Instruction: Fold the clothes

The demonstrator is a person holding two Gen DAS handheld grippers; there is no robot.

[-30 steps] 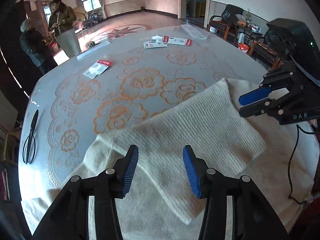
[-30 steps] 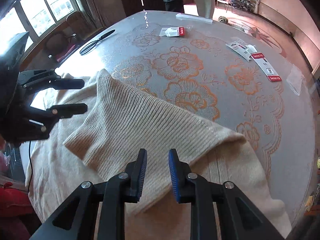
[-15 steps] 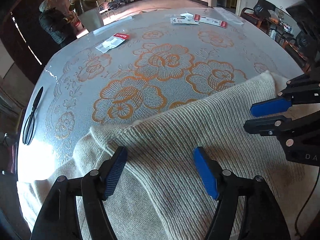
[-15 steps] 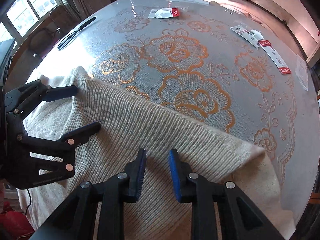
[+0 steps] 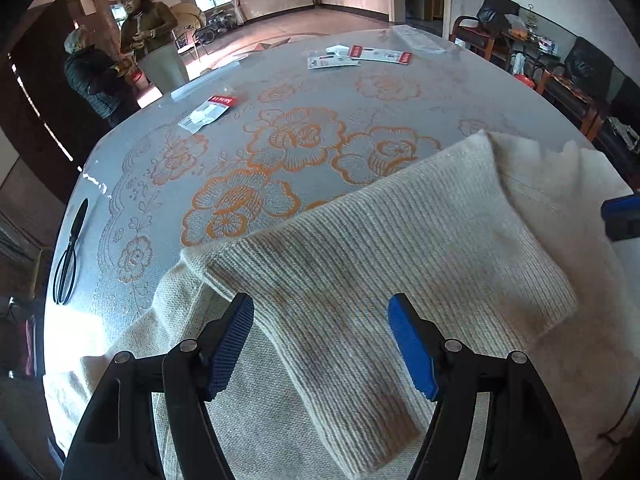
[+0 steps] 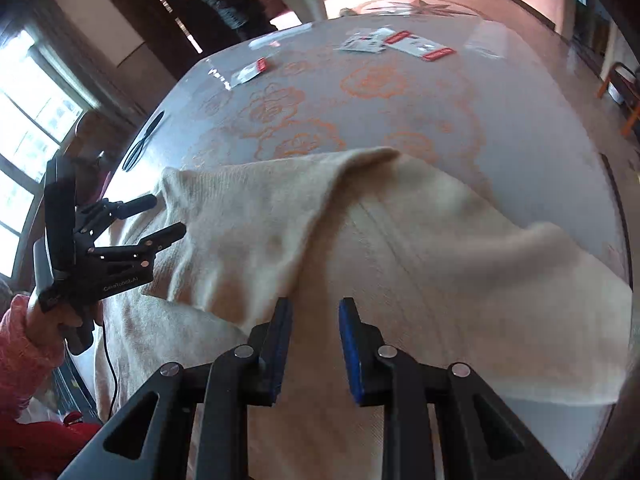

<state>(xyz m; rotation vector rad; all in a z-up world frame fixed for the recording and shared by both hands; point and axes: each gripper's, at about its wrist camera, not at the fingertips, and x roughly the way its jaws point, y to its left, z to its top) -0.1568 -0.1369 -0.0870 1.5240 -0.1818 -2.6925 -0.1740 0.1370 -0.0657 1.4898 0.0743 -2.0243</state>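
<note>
A cream knit sweater (image 5: 560, 184) lies at the near edge of the round table, with its ribbed sleeve (image 5: 380, 248) folded slantwise across the body. My left gripper (image 5: 320, 308) hovers open just over the sleeve's lower part, its blue pads astride the cloth without pressing it. In the right wrist view the sweater (image 6: 440, 248) fills the middle, blurred, and the sleeve (image 6: 248, 216) lies to the left. My right gripper (image 6: 315, 306) stands over the sweater body with a narrow gap between its pads and nothing in it. The left gripper (image 6: 166, 216) shows at the left, held by a hand in a pink sleeve.
The table (image 5: 300, 140) has a glossy top over an orange flower pattern. Black scissors (image 5: 68, 264) lie near its left rim. Card packets (image 5: 208, 110) and more packets (image 5: 360, 56) lie at the far side. Two people (image 5: 148, 40) stand beyond it; chairs (image 5: 492, 20) stand at the right.
My left gripper's jaws have widened and it has sunk a little toward the sleeve. My right gripper has swung away to the right and rolled, leaving only a pad at the left view's edge.
</note>
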